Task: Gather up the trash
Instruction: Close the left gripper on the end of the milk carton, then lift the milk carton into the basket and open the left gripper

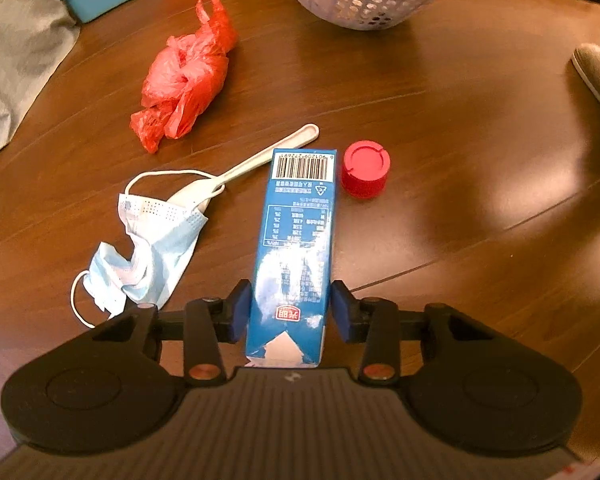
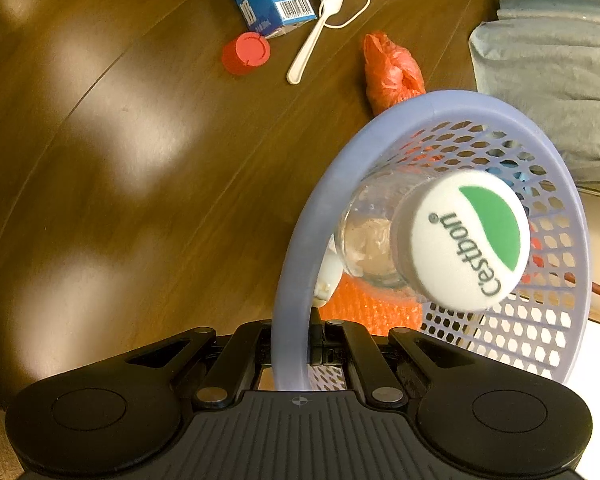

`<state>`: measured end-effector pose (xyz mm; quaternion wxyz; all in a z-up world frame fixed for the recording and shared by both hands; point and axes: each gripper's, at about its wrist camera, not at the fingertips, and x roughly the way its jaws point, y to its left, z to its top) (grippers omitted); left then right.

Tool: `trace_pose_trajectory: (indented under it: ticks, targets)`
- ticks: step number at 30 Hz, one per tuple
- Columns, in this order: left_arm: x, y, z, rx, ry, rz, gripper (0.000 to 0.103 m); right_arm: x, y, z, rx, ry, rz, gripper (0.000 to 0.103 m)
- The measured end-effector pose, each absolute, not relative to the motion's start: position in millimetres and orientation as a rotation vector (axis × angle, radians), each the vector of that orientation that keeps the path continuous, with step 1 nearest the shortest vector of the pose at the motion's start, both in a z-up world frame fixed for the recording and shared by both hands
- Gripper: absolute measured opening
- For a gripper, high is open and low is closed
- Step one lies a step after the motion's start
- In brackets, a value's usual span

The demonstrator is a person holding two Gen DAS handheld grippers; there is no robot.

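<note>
Trash pickup partway through: basket partly loaded, 5 pieces of litter not yet in it.

The left claw (image 1: 290, 312) has its blue pads against both sides of the blue milk carton (image 1: 296, 240), which lies on the brown wooden surface (image 1: 460, 140). The right claw (image 2: 300, 344) is clamped on the rim of the lavender mesh basket (image 2: 296, 240), which already holds a capped clear bottle (image 2: 440, 240) and something orange. Outside the basket: carton, red cap (image 1: 366, 169), white plastic spoon (image 1: 260, 158), crumpled face mask (image 1: 148, 248) and red plastic bag (image 1: 188, 72).
</note>
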<state>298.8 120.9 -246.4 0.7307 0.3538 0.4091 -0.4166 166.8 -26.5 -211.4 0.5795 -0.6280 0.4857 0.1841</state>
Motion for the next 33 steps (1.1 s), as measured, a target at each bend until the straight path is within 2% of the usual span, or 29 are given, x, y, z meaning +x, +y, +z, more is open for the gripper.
trace_pose_trajectory:
  ticks: [17,25,33]
  targets:
    - [287,141,-207,0.720,0.928,-0.862,0.033,157,-24,-206,-1.456,1.121,0.439,0.000]
    - [266,127,-132,0.725,0.796,-0.915,0.033,160,-22,-204,-1.442,1.121,0.428,0.000]
    - [254,76,-73,0.784,0.652,-0.944,0.033,161,-21,-203,-1.425,1.118,0.425,0.000]
